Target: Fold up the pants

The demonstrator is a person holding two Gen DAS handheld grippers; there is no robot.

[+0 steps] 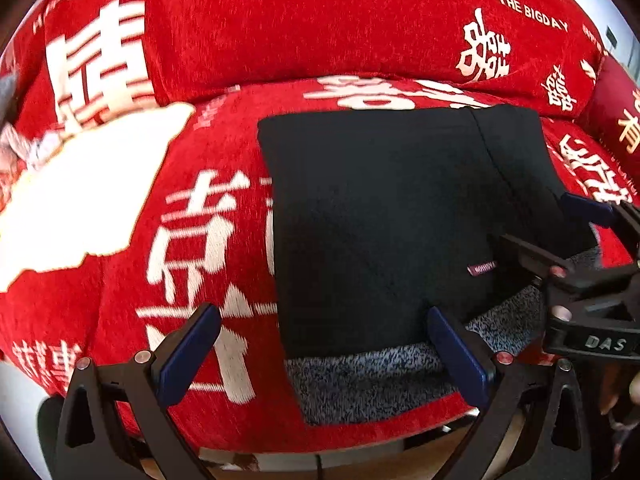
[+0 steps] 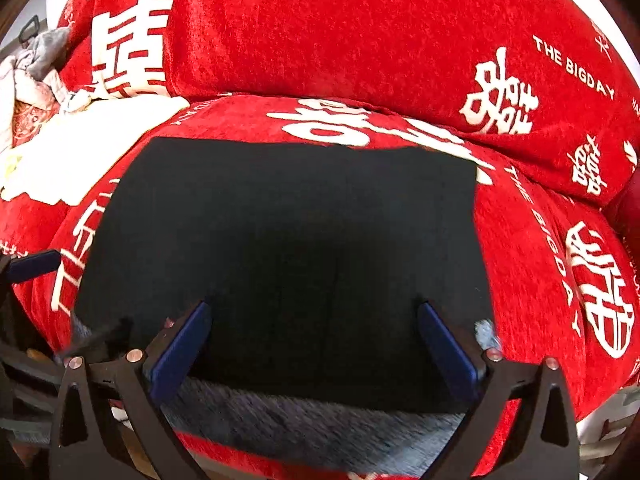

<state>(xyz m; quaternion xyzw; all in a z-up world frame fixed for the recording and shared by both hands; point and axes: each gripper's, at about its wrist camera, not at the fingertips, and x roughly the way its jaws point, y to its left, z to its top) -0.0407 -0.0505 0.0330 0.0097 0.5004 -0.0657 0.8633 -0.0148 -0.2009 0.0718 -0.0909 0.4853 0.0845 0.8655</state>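
The black pants (image 1: pixel 380 216) (image 2: pixel 288 240) lie folded into a flat rectangle on the red sofa seat (image 1: pixel 208 240). Their grey fleece lining (image 1: pixel 360 380) (image 2: pixel 300 420) shows along the near edge, and a small pink label (image 1: pixel 482 268) sits on the right part. My left gripper (image 1: pixel 324 354) is open at the near left corner, its right finger over the pants and its left finger over the red cover. My right gripper (image 2: pixel 316 344) (image 1: pixel 534 218) is open above the near edge of the pants, holding nothing. One left-gripper finger (image 2: pixel 34 262) shows at the left edge of the right wrist view.
A white cloth (image 1: pixel 80 192) (image 2: pixel 80 148) lies on the seat left of the pants, with a heap of pale and grey clothes (image 2: pixel 36 64) behind it. The red backrest cushion (image 1: pixel 320 28) rises at the back. A dark red pillow (image 1: pixel 616 120) stands at the right.
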